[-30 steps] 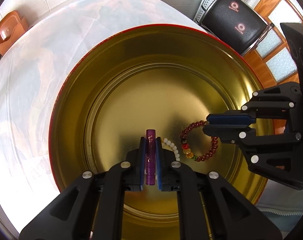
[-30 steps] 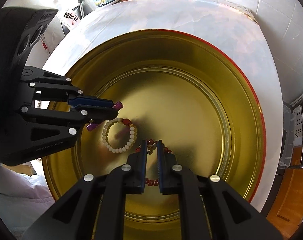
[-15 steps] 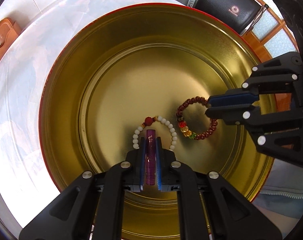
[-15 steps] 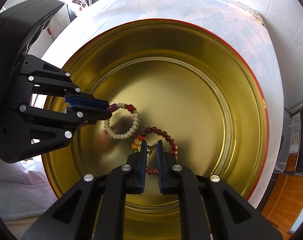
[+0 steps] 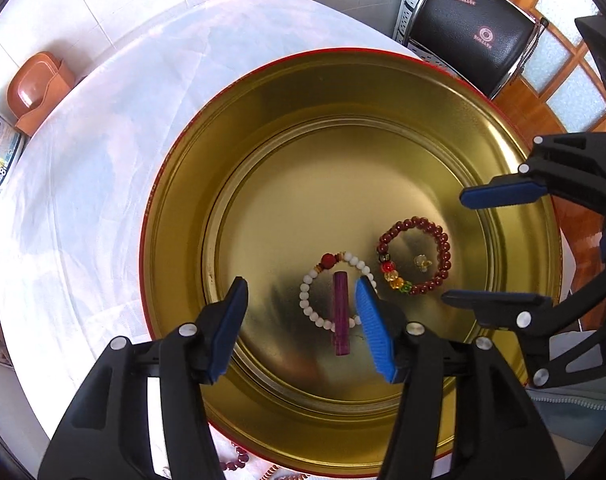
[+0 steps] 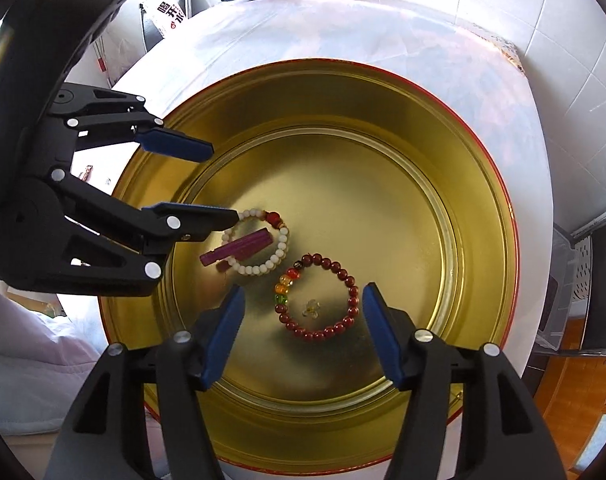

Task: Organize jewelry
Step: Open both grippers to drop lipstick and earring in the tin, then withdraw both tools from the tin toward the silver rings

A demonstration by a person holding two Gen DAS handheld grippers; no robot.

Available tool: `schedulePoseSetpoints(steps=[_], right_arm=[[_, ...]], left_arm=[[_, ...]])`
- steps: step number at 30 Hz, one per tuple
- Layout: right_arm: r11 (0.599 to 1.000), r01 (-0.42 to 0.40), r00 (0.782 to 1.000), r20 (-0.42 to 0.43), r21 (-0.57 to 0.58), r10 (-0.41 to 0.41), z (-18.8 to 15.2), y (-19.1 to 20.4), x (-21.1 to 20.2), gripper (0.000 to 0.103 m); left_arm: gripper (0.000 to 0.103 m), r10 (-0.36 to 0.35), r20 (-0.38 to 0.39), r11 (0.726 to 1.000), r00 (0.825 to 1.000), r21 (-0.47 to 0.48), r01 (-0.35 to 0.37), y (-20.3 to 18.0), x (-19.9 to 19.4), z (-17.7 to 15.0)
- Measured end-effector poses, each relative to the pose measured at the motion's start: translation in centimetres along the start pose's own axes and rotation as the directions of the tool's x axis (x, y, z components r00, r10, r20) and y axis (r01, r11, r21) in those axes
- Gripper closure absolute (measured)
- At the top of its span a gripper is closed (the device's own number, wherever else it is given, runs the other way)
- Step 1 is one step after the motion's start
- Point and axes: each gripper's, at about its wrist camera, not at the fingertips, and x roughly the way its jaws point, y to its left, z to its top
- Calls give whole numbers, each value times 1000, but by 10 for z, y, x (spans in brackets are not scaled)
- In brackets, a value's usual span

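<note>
Now, through the left wrist camera, we see our left gripper (image 5: 301, 312) has just been opening; the purple bar-shaped hair clip (image 5: 340, 314) it pinched earlier lies loose across the white bead bracelet (image 5: 332, 292) in the round gold tin (image 5: 207, 168). From the right wrist view, our right gripper (image 6: 303, 320) has likewise just been spreading, empty, its small yellow charm (image 6: 312, 307) dropped inside the dark red bead bracelet (image 6: 321, 297). We judge both items delivered.
</note>
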Motion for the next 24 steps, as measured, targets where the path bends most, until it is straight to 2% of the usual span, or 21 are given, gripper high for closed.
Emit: schedulePoseSetpoints(steps=[3,7,8,10,13,18,24], right_arm=[[1000,10,1000,5,-9,-10,-3,5,-5,39],[1000,26,998,60,2,-27,-13,10,-21,25],[1000,26,996,82,11,-26,-17,13,-23,23],[999,19,992,124,33,-22,-21,13,-34,15],[999,-21,982,189,41,13,-25,13,-49,12],[998,-59,965,256,-8,59,-36,31,-66,11],[984,-138,949,270,-115,165,-39,77,-77,11]], left_arm=[[47,5,11,1000,1000,-5,-5,-3,-6,-3],[47,13,62,999,998,-51,-10,2,-23,-11],[46,14,77,998,997,-69,-9,5,-28,-13],[35,26,106,994,994,-111,-14,8,-40,-20],[35,49,130,983,990,-184,-24,15,-56,-36],[35,140,111,950,984,-296,-102,23,-82,-79],[35,210,60,891,976,-424,-165,46,-106,-150]])
